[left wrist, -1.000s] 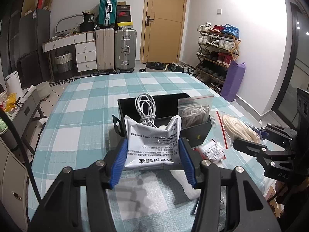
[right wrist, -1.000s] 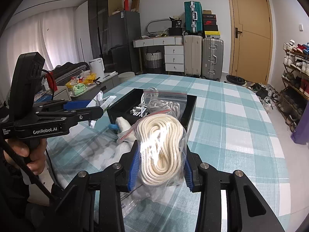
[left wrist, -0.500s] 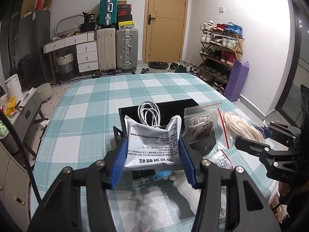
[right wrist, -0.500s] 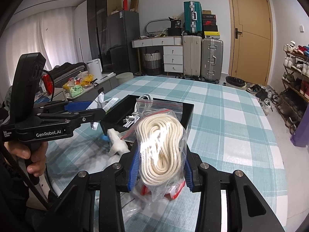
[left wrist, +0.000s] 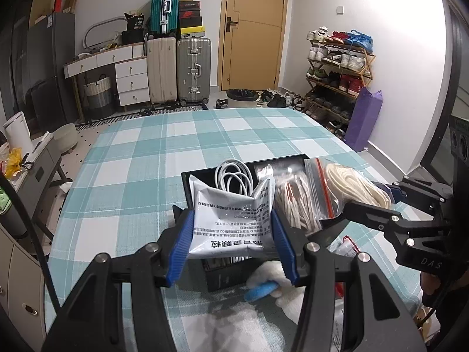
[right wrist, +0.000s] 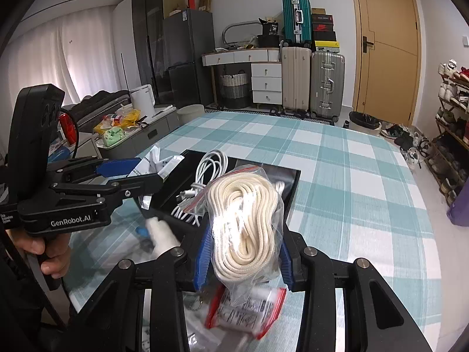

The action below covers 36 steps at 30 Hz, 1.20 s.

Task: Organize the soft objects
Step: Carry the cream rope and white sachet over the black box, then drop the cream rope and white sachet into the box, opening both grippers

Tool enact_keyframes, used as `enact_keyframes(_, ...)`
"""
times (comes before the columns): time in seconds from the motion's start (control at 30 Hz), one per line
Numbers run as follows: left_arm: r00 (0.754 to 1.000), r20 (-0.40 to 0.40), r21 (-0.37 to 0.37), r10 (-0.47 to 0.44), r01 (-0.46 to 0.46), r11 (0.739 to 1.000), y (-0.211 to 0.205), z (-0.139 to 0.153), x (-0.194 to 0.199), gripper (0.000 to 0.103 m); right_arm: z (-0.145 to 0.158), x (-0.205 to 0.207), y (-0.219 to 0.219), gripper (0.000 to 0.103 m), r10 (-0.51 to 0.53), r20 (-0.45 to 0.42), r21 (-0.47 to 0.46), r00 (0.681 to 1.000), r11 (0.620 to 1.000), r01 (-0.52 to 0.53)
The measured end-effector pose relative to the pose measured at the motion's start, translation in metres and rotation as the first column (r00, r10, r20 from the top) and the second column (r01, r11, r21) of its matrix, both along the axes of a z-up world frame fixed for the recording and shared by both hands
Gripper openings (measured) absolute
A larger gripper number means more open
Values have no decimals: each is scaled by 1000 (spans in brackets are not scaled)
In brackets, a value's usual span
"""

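- Left hand-held gripper (left wrist: 231, 242): clamped on white printed sachet (left wrist: 230, 223); may snag coiled white cable (left wrist: 233, 177) in black rectangular tray (left wrist: 187, 187).
- Right hand-held gripper (right wrist: 243, 256): clamped on clear zip bag of cream rope (right wrist: 244, 220); slippery film could slide free.

— Left claw (left wrist: 233, 236), what have we got?
— Blue pads (left wrist: 183, 246) pinched in on both sides of a load, arms level, pointing straight ahead.
— And the right claw (right wrist: 243, 259)?
— Same story: fingers (right wrist: 202, 259) clamped on something, angled in from the right, just beside the left.
— Any hands?
— One bare hand (right wrist: 48, 252) wrapped around the left handle, thumb side partly hidden, I think.
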<state>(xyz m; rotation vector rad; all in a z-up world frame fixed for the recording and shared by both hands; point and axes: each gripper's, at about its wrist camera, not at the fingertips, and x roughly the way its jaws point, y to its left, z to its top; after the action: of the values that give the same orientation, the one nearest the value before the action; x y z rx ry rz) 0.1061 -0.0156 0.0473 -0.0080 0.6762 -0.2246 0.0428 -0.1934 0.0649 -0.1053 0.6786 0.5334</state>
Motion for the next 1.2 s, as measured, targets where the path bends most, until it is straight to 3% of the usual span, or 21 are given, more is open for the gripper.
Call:
enact_keyframes(0.93,995,-74,42,-69,72,997,-21,-21,35,56,-21,53,19,40,7,-9,-54,1000,999,-7)
enact_keyframes(1.1,994,-70,23,-82,84,996,-20,-19,32,60,-22,53,18,52,32,-9,-53,999,998,-32)
enact_keyframes(1.2,995,-53,34,-86,88,996,-21,-16,25,74,-18,47,13,67,18,13,-54,1000,998,-18)
